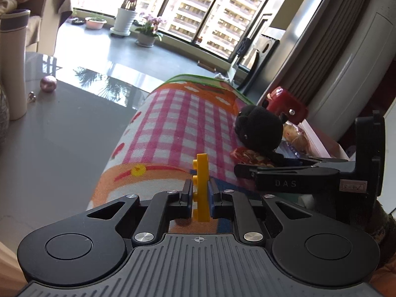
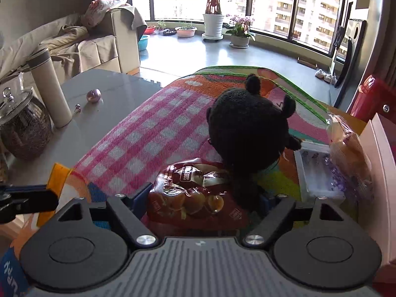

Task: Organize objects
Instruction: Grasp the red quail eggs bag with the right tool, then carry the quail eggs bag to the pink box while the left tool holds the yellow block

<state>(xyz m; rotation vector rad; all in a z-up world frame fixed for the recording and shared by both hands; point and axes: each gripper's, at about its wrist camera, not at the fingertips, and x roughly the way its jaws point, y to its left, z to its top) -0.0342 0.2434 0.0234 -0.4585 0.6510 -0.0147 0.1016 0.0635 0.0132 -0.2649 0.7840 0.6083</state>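
Note:
My left gripper point(image 1: 200, 193) is shut on a flat yellow studded brick point(image 1: 201, 185), held upright on edge above the checked cloth point(image 1: 173, 123). The right wrist view shows that brick point(image 2: 55, 175) at the left edge. My right gripper point(image 2: 204, 198) is open, and its fingers point(image 2: 141, 195) straddle a red snack packet point(image 2: 195, 198) lying on the cloth. One pad is close to the packet's left edge. A black plush toy point(image 2: 247, 133) sits just beyond the packet, and its lower part reaches between the fingers. From the left wrist, the right gripper point(image 1: 245, 170) appears side-on below the plush point(image 1: 259, 128).
A bagged bread point(image 2: 346, 153), a clear tray of purple items point(image 2: 319, 173), a pale pink box point(image 2: 378, 163) and a red container point(image 2: 368, 99) crowd the right. On the grey table stand a white flask point(image 2: 49, 89), a glass jar point(image 2: 22, 128) and a pink ball point(image 2: 93, 95).

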